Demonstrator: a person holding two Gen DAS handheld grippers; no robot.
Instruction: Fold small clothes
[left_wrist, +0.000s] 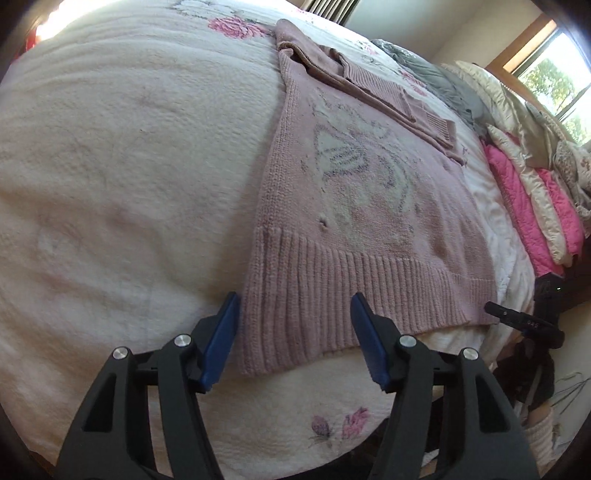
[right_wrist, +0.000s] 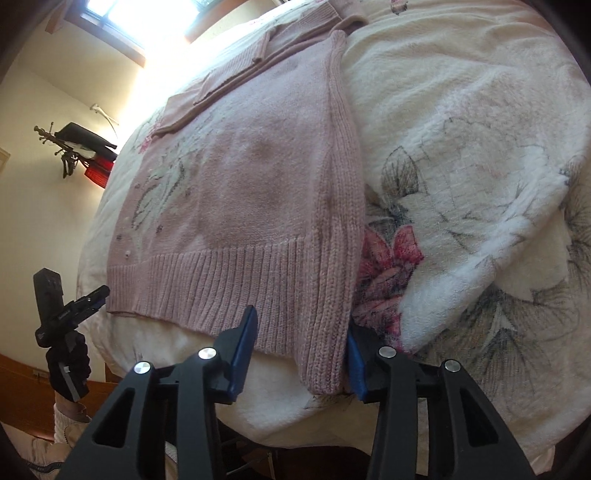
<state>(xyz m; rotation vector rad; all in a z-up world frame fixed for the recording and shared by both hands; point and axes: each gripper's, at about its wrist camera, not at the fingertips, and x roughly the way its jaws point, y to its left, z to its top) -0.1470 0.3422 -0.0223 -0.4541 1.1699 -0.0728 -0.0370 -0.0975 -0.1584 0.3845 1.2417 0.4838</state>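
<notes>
A pink knit sweater (left_wrist: 369, 206) with a pale butterfly design lies flat on the white floral quilt (left_wrist: 110, 166). One sleeve (left_wrist: 388, 96) is folded across its upper part. My left gripper (left_wrist: 295, 306) is open, and the left corner of the ribbed hem (left_wrist: 303, 332) lies between its blue pads. In the right wrist view the sweater (right_wrist: 240, 177) has a sleeve (right_wrist: 343, 192) laid down its right edge. My right gripper (right_wrist: 301, 321) is open around that sleeve's cuff (right_wrist: 325, 369). Each gripper also shows in the other's view, the right gripper (left_wrist: 524, 321) and the left gripper (right_wrist: 74, 306), both beside the hem.
Pink and cream pillows (left_wrist: 535, 206) and a grey blanket (left_wrist: 436, 74) are stacked along the far right of the bed. The quilt (right_wrist: 480, 184) bunches into a fold on the right. A gloved hand (right_wrist: 68, 365) holds the left gripper. A wall rack (right_wrist: 85, 147) hangs by the window.
</notes>
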